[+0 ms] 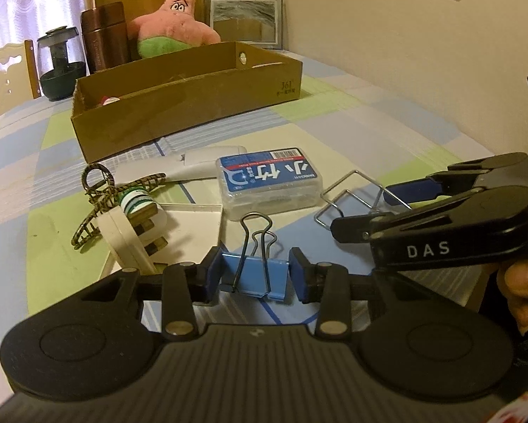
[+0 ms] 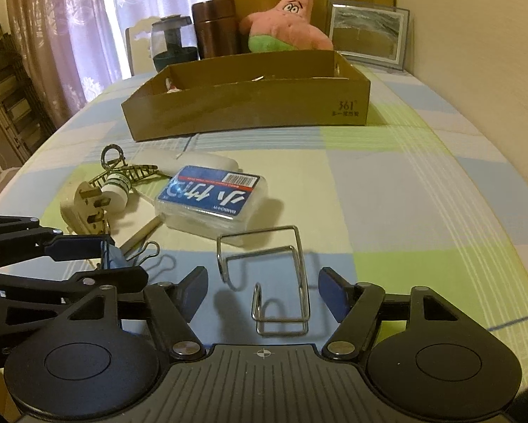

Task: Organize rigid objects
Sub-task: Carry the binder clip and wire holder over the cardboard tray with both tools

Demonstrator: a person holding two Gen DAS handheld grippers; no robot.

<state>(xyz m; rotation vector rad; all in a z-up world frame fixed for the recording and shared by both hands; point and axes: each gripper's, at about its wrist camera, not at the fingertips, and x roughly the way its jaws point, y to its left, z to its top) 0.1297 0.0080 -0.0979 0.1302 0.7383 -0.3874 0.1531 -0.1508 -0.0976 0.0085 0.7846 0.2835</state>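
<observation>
Left wrist view: binder clip (image 1: 253,275), blue, sits between the blue pads of our left gripper (image 1: 257,275). The jaws bracket it closely; we cannot tell whether they pinch it yet. Our right gripper (image 1: 369,211) reaches in from the right, over a bent wire hook (image 1: 352,194).

Right wrist view: our right gripper (image 2: 262,290) has its jaws spread wide on either side of the wire hook (image 2: 267,271), not touching it. The cardboard box (image 2: 246,105) stands well beyond, past a blue-labelled plastic case (image 2: 211,197) and a white plug (image 2: 84,204).

Risk: the two grippers work close together and could knock each other. The thin wire could slip or twist out as the pads close.

Only the left view shows: the clip's place between the pads.

Only the right view shows: the hook's whole shape.
</observation>
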